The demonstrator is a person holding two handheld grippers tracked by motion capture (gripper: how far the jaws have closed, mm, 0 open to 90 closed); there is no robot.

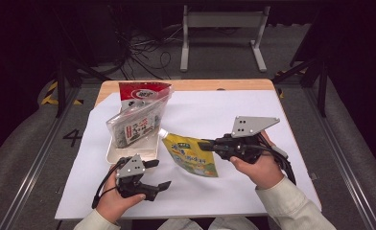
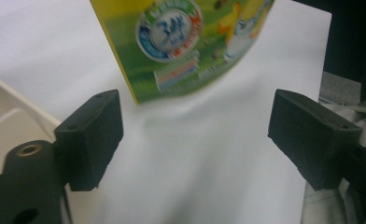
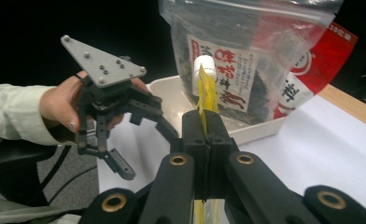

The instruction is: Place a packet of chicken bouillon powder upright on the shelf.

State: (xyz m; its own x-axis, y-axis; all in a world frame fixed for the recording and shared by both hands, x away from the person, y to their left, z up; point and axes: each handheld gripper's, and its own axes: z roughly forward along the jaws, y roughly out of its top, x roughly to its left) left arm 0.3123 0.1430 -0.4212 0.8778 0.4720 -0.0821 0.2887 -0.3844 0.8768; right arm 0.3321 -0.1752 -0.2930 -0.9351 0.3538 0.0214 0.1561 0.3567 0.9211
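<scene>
The right gripper (image 1: 206, 144) is clamped on a yellow pouch (image 1: 192, 157), its jaws pressed together on the pouch's right edge. In the right gripper view the pouch (image 3: 207, 95) runs edge-on away from the closed jaws, with its white cap (image 3: 205, 64) at the far end. From the high view the pouch hangs just above the white sheet (image 1: 272, 167) that covers the surface, about mid-way across and slightly toward the near side, its capped corner pointing at the tray (image 1: 113, 154). The left gripper (image 1: 158, 174) sits near the front left of the sheet, held in the person's left hand (image 1: 114, 201), with its jaws standing wide apart and nothing between them. In the left gripper view both black pads (image 2: 95, 135) frame bare sheet, and the pouch's lower corner (image 2: 190, 42) hangs beyond them, apart from either pad. The tray, a shallow cream one, lies left of centre, just beyond the left gripper. A clear bag (image 1: 134, 125) of dark contents with a printed label leans in it, and a red packet (image 1: 143, 92) stands behind that at the far side. The right hand (image 1: 260, 167) grips its tool to the right of the pouch, the grey plate (image 1: 251, 125) on top.
</scene>
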